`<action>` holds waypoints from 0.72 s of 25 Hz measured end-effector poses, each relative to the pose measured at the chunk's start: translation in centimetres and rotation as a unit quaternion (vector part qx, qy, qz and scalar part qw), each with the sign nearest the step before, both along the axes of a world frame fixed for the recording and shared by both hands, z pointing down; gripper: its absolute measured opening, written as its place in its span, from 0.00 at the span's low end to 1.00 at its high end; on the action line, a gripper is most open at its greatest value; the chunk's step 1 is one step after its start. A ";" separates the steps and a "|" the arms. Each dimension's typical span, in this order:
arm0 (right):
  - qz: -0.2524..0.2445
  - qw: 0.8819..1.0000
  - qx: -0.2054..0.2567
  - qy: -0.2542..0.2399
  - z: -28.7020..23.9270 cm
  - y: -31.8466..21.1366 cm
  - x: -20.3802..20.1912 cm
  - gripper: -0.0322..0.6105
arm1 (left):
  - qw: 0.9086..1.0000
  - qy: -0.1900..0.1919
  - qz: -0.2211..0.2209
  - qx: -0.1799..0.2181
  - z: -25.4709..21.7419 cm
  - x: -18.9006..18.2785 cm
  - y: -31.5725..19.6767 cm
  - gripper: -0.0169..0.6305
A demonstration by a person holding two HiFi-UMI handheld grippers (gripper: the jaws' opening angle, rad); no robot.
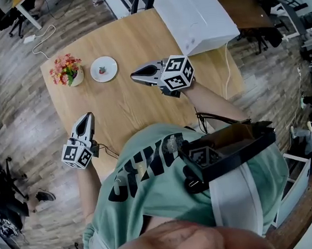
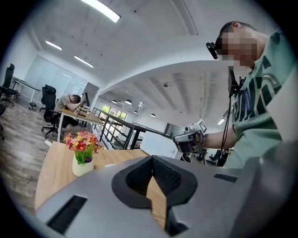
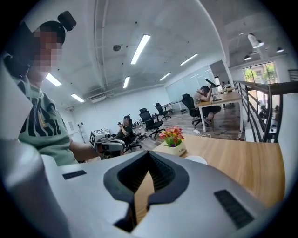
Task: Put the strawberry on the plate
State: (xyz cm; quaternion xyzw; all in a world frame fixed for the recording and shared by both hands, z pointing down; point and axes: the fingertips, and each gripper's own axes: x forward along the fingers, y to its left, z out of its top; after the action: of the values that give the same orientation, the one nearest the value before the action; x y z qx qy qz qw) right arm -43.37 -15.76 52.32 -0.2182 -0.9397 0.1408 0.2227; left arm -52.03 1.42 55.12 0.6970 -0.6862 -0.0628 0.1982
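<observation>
Head view: plate (image 1: 109, 63) (with strawberry (image 1: 102, 70)) near edge

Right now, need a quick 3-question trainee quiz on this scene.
1. True or false: the strawberry lies on the plate.
2. What stands beside the plate on the table? A) flower pot B) mug C) laptop
3. Fill in: the left claw and right claw are both ___, holding nothing.
Key: 1 true; 2 A; 3 shut.
</observation>
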 end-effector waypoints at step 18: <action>0.003 0.999 0.000 -0.050 -3.8 2.1 8.7 0.06 | 0.999 -0.022 0.018 0.018 -5.4 8.3 2.0 0.03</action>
State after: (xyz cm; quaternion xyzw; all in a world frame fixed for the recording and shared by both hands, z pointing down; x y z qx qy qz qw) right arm -34.64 -13.62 48.56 -0.2223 -0.9501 0.1307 0.1754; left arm -43.77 3.43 49.73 0.7138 -0.6766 -0.0560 0.1717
